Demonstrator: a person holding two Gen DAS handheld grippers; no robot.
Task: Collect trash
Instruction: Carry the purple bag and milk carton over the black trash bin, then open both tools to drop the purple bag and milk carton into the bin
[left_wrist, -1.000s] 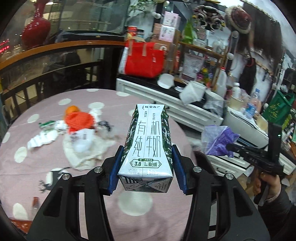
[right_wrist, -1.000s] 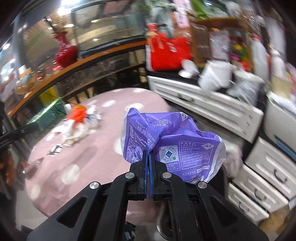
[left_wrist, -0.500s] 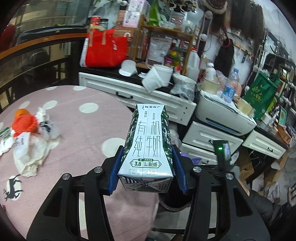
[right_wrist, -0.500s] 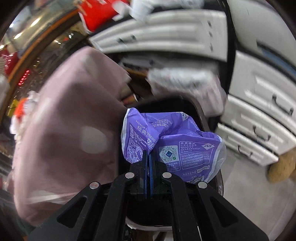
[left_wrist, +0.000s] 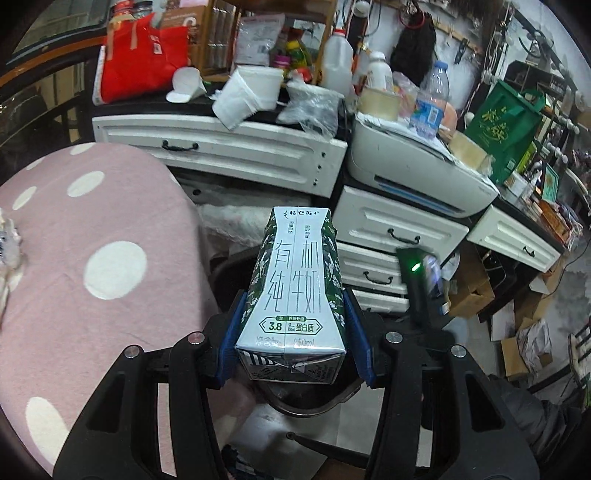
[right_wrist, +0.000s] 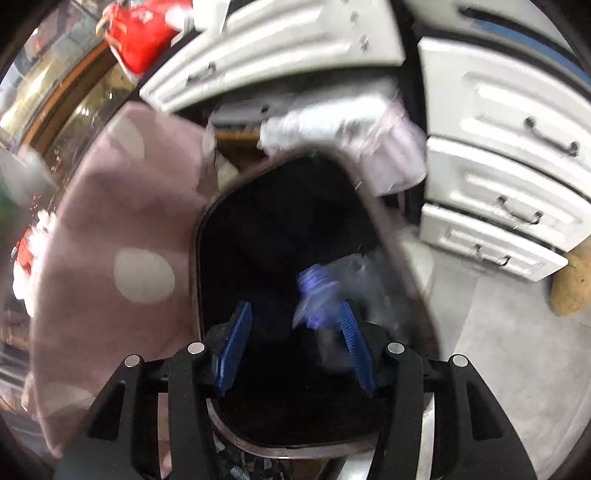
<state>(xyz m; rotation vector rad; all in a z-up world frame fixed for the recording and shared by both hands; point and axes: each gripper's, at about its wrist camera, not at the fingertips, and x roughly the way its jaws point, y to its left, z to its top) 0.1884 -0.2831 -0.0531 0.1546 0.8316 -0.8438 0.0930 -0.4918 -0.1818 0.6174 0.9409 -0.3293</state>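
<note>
1. The left gripper (left_wrist: 291, 343) is clenched on a green-and-white milk carton (left_wrist: 293, 291), its blue pads pressing the carton's two long sides; the carton lies lengthwise along the fingers with its folded base toward the camera.
2. In the left wrist view, the dark round mouth of the trash bin (left_wrist: 236, 266) shows behind and below the carton, partly hidden by it, so the carton hangs over the bin's opening.
3. At 9 o'clock from the carton lies the pink tablecloth (left_wrist: 92, 229) with white dots, its edge just beside the bin.
4. At 12 to 2 o'clock stand white drawer units (left_wrist: 399, 225), with a red bag (left_wrist: 144, 55) at 11 o'clock on the counter above.
5. The right gripper (right_wrist: 291, 343) is released, its blue pads (right_wrist: 234, 343) standing wide apart directly above the bin's black interior (right_wrist: 280, 229).
6. A purple plastic wrapper (right_wrist: 317, 295), blurred, sits inside the bin's opening, just at 1 o'clock from the midpoint of the right gripper, close to the right-side pad; whether it touches that pad cannot be told.
7. In the right wrist view, the tablecloth lies at 9 o'clock of the bin and the drawers at 2 o'clock.
</note>
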